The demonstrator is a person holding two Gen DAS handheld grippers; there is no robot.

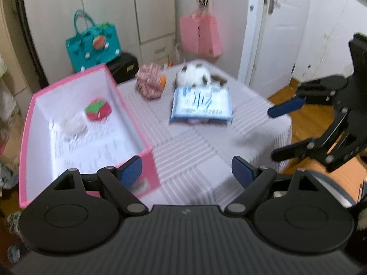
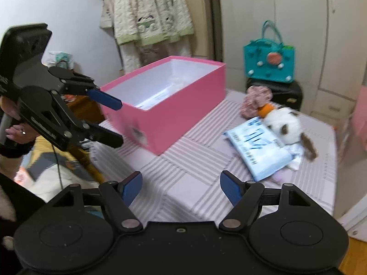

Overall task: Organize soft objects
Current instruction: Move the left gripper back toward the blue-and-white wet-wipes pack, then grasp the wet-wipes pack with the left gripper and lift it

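An open pink box [image 1: 146, 160] stands on the left of the striped table. Inside it lie a red and green soft toy [image 1: 98, 110] and a white soft thing [image 1: 74, 123]. Further back on the table are a pink patterned soft bundle [image 1: 149, 82], a white and brown plush animal [image 1: 195, 75] and a pale blue packet [image 1: 201, 105] on which the plush partly rests. My left gripper [image 1: 187, 171] hangs open over the near table beside the box, with nothing between its fingers. My right gripper [image 2: 181, 188] is open too and holds nothing, well short of the packet [image 2: 259, 146].
The striped table [image 1: 195, 151] ends at the right over a wooden floor [image 1: 305, 114]. A teal bag [image 1: 91, 43] sits on a black case behind the box, and a pink bag [image 1: 199, 34] hangs on the wall. A hand [image 2: 16, 130] holds the left gripper [image 2: 112, 120].
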